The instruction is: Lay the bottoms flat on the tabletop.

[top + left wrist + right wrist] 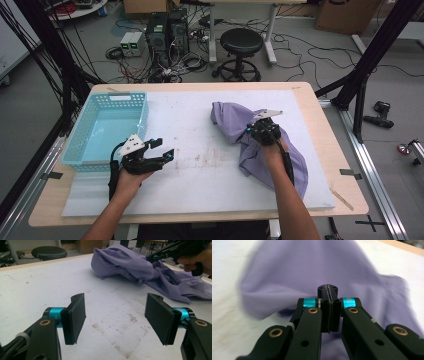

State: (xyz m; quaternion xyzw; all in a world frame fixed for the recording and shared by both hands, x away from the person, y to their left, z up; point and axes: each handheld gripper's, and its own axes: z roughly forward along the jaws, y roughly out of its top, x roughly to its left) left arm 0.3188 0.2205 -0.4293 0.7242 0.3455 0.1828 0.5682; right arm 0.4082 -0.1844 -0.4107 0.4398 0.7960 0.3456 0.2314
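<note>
Right claw (248, 131) is clamped fully together over the purple cloth (235, 120); in the right gripper view its pads meet with no gap, and whether a fold of the fabric is pinched between them I cannot tell. That cloth lies crumpled on the right half of the tabletop (200, 190), bunched high at its far end and trailing toward the person along the right forearm, its lower hem near the right edge of the white mat (200, 150). Left claw (167, 150) hovers over the mat's left half, jaws spread wide with nothing between them, pointing across toward the cloth and well apart from it. Between the two claws the stained white surface lies bare, giving open room. Just beside the left claw, at the mat's left edge, sits a light blue basket (80, 135) with a mesh wall. Past the tabletop's far edge stand a black stool (242, 42) and cables on the floor.
</note>
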